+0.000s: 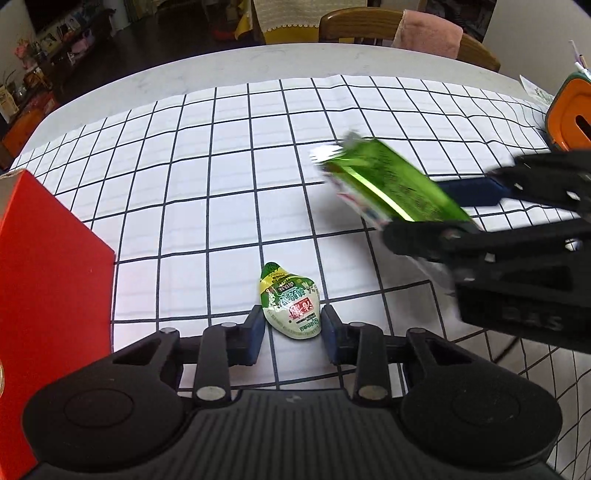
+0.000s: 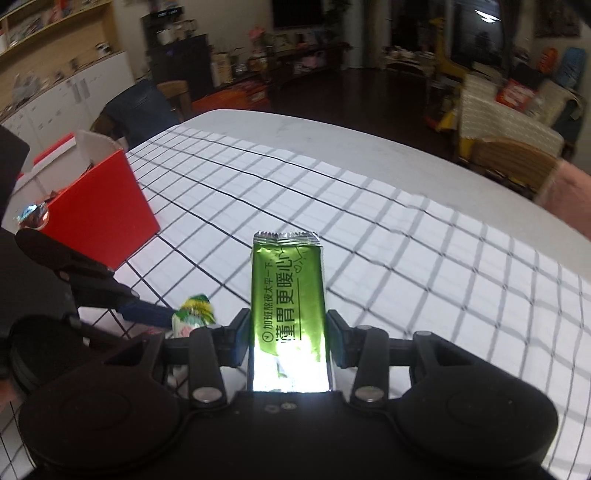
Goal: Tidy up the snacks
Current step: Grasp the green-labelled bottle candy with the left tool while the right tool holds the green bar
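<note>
My left gripper is shut on a small white-and-green snack pack, held just above the checked cloth. My right gripper is shut on a long shiny green snack bar that points forward above the cloth. In the left wrist view the right gripper comes in from the right with the green bar raised and blurred. In the right wrist view the left gripper's finger and its small pack show at the lower left. A red open box stands to the left.
The red box also fills the left edge of the left wrist view and holds wrapped snacks. A white cloth with a black grid covers the table. An orange container stands at the far right. Wooden chairs stand behind the table.
</note>
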Demonstrator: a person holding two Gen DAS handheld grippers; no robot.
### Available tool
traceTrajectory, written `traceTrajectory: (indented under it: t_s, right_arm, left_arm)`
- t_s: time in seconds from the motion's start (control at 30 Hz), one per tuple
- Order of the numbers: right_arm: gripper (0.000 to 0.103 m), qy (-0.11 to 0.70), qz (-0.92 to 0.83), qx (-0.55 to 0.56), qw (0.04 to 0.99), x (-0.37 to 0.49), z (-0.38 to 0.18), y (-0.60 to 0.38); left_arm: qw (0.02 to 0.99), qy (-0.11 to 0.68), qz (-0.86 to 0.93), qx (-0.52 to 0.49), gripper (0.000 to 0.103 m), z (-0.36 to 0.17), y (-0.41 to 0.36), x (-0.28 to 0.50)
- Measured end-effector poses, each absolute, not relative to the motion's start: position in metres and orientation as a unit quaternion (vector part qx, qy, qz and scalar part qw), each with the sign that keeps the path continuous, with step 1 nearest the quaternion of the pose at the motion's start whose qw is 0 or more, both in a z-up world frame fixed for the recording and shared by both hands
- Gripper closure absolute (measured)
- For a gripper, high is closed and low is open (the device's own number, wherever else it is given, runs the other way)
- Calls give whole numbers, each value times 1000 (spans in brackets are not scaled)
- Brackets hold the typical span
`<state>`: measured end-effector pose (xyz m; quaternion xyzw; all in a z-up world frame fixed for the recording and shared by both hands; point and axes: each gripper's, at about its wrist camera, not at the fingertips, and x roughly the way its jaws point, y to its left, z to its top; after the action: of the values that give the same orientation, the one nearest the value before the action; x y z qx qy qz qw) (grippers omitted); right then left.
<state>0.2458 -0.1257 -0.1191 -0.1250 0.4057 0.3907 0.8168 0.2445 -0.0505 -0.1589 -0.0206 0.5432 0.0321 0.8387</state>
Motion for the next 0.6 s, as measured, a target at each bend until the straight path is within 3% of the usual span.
traceTrajectory:
  t_s: [0.1,0.17,0.2,0.6]
  right_arm:
    - [62,415,363,-101,828,237,-117,-135]
    - [62,420,350,-89,832,230,-116,-140]
    - [62,421,346,-84,834,225,-116,-142]
    - [62,431,319,-13,844,163,-110,-177]
  left_arm:
    - [840,541,33,-27,73,-159,-46,236]
    - [839,543,31,-31,87,-156,-45,229]
    - [838,544,30,-34,88,-155,-43,224]
    - [839,544,19,-22,87,-147,-29,197]
